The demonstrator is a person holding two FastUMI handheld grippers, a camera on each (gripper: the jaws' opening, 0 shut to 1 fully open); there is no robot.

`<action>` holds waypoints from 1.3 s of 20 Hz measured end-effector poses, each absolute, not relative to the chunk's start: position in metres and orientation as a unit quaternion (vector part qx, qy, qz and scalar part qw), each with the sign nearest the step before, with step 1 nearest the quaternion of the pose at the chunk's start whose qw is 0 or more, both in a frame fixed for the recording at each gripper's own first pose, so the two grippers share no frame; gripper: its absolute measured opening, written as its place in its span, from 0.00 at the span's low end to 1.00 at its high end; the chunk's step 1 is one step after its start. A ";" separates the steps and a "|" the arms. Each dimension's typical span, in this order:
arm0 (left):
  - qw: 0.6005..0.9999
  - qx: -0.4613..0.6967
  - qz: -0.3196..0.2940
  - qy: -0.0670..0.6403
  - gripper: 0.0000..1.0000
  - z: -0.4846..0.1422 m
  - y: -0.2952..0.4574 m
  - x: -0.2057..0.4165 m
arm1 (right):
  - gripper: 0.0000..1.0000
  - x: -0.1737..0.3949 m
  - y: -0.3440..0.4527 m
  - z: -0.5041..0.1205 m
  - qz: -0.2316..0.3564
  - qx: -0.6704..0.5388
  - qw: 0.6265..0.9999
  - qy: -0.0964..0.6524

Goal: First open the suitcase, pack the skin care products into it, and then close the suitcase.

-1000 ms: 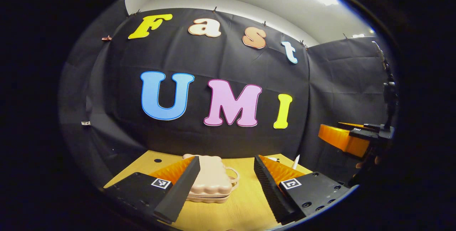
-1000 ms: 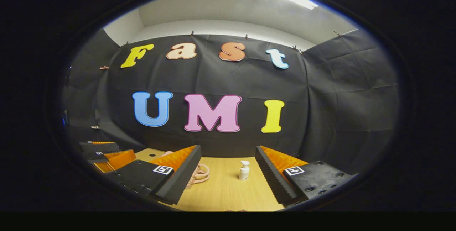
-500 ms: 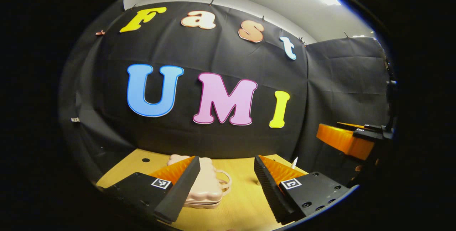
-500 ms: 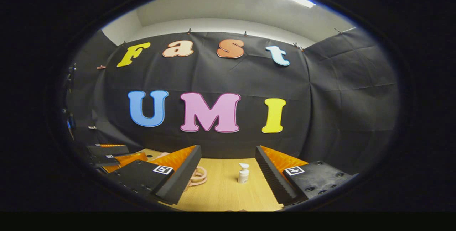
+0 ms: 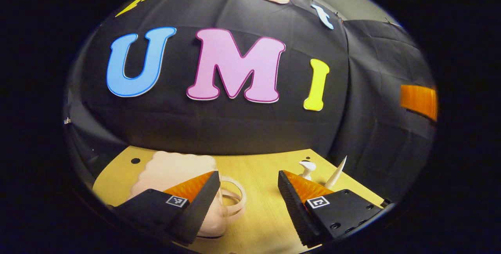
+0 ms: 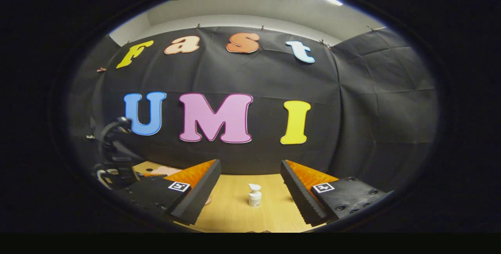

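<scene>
While the suitcase (image 5: 172,172) lies closed, both hand-held grippers gape.

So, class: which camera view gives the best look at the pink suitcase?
The left gripper view: the suitcase lies closed on the table, lid and handles plain. The right gripper view catches just a pink sliver behind its own hand-held gripper's finger.

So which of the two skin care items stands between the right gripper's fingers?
The pump bottle, upright on the table between the open right gripper; the pointed-cap tube stands beside it.
</scene>
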State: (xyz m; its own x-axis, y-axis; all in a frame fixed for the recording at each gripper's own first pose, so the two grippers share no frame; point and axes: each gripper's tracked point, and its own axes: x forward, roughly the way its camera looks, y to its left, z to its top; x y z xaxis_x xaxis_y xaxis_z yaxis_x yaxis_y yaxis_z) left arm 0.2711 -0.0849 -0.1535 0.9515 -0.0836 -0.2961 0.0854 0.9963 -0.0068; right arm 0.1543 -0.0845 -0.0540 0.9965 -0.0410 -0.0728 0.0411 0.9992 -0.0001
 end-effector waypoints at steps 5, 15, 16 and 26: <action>0.972 0.033 -0.029 0.232 0.94 -0.233 -0.099 0.328 | 0.98 0.174 -0.084 -0.103 0.008 0.013 0.996 0.087; 0.921 0.114 0.072 0.366 0.67 -0.334 -0.071 0.361 | 0.98 0.202 -0.101 -0.132 0.012 0.041 0.991 0.126; 0.913 0.124 0.089 0.379 0.61 -0.341 -0.063 0.361 | 0.97 0.201 -0.104 -0.135 0.009 0.041 0.991 0.130; 0.928 -0.018 0.050 0.369 0.12 -0.252 -0.065 0.352 | 0.97 0.195 -0.089 -0.124 0.014 0.021 0.992 0.126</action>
State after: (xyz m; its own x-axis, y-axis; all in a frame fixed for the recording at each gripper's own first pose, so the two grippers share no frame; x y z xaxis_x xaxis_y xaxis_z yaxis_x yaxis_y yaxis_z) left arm 0.3517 -0.0653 -0.2525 0.7220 0.0790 -0.6873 -0.1052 0.9944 0.0038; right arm 0.1949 -0.0892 -0.1245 0.9679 0.0328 -0.2490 -0.0223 0.9987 0.0451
